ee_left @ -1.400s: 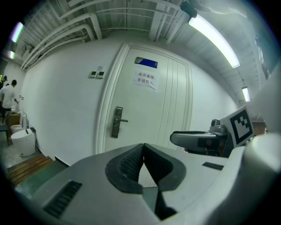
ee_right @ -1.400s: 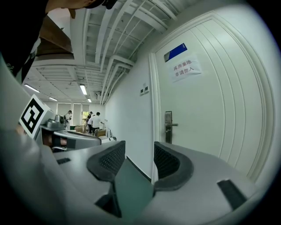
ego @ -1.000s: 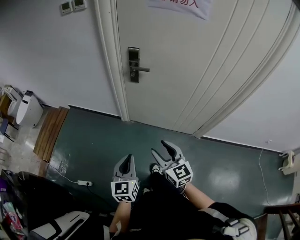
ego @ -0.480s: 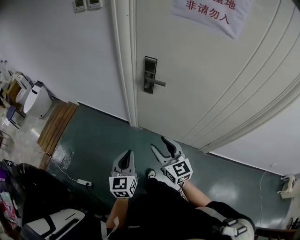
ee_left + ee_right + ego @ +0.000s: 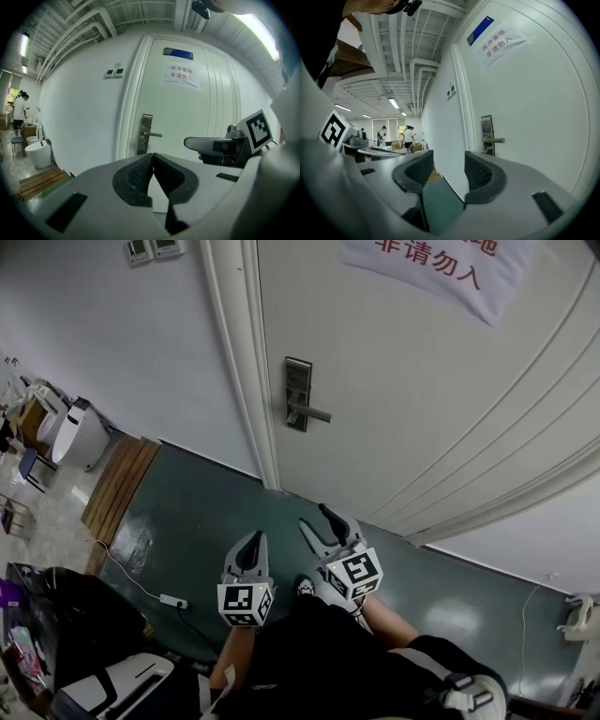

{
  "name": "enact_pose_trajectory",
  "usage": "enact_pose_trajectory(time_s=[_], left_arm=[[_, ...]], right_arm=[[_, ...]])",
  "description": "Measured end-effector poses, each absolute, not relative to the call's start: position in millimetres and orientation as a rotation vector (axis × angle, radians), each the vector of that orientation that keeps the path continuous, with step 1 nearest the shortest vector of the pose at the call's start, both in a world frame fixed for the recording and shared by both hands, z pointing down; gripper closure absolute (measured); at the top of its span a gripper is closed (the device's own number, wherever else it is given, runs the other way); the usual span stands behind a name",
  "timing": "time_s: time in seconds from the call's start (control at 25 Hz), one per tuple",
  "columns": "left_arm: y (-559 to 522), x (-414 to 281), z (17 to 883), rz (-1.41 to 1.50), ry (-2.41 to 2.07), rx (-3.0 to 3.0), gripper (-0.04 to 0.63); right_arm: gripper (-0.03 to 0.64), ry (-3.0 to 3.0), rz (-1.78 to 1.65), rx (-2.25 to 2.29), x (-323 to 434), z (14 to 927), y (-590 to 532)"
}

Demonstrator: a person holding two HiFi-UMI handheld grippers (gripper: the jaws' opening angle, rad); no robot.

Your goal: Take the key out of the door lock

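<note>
Brushed-metal lock plate (image 5: 297,393) with a lever handle (image 5: 316,413) sits at the left edge of the white door (image 5: 412,399), well ahead of both grippers. The key can't be made out. A speck under the lever in the right gripper view is probably it, too small to confirm. Down low over the green floor (image 5: 178,512), the left gripper (image 5: 252,542) has its jaws pressed together with nothing in them. Just beside it, the right gripper (image 5: 320,520) is spread and empty. I'd expect the key to be light, stiff, smooth metal — slippery on its thin edges. Best pinched flat across the bow, then drawn straight out along the keyway — a sideways twist could bind it.
</note>
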State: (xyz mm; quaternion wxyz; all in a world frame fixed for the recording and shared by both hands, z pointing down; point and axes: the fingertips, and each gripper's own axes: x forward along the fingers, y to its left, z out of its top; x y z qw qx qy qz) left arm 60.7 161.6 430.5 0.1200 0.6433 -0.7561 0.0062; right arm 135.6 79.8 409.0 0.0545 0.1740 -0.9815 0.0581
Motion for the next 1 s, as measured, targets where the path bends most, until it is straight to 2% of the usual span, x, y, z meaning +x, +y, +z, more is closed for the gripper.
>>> enact_pose_trajectory(time_s=[0.56,1.0], left_arm=[[99.8,48.0,444.6,0.104,-2.179,1.877,0.572],[48.6,-35.3,457.1,0.16,-2.11,1.981,0.572]], right_arm=[[0.42,-2.982,0.285,0.56,116.3,430.2,4.3],[0.42,-2.903,0.3,0.647,40.5,455.3,-24.7]])
